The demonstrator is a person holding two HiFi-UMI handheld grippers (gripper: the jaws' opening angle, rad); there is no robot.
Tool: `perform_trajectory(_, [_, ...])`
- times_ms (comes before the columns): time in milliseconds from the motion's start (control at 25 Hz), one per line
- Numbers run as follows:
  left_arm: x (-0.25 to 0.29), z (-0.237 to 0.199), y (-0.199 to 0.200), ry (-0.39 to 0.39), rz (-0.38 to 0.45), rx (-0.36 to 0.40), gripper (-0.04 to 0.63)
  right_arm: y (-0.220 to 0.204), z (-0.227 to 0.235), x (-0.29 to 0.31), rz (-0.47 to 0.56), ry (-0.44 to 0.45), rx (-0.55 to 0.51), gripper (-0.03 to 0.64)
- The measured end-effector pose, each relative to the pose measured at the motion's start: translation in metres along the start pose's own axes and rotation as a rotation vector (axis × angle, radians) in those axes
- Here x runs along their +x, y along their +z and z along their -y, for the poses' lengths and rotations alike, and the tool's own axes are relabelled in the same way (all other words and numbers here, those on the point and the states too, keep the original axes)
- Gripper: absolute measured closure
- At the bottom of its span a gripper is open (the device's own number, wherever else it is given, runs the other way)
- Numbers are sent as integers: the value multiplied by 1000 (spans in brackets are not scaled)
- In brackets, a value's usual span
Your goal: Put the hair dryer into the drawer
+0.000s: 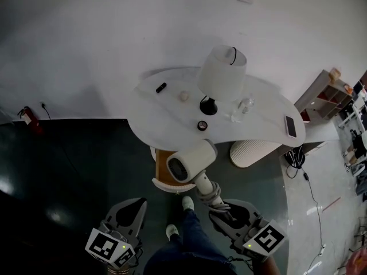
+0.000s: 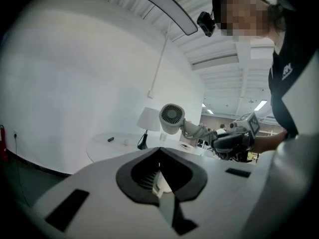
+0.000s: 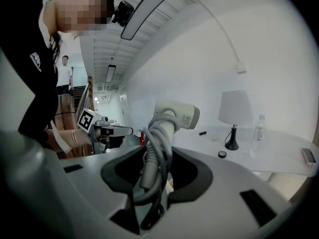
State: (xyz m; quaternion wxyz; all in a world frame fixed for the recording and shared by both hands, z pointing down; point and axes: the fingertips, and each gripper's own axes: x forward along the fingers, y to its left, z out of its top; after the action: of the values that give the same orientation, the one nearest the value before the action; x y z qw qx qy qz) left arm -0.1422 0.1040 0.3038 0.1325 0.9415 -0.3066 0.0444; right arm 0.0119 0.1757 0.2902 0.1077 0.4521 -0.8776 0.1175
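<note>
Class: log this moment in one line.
right gripper: shut on hair dryer handle | left gripper: empty | drawer: open, hair dryer not inside

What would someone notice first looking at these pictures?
The white hair dryer stands out, gripped by its cord-wrapped handle in the right tongs, seemingly just above the open drawer at the near edge of the table. Behind it, a white lamp stands mid-table.

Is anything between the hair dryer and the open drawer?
Nothing visible. The hair dryer, gripped by its handle in the right gripper, hangs just over the open drawer, hiding part of its inside.
</note>
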Motion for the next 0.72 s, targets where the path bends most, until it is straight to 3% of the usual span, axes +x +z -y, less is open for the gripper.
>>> perform_trajectory(360, [28, -23, -6, 45, -19, -20, 580, -32, 25, 21, -128, 98, -10, 460])
perform_trajectory(720, [66, -41, -12, 47, -99, -34, 580, -51, 51, 47, -276, 243, -17, 460])
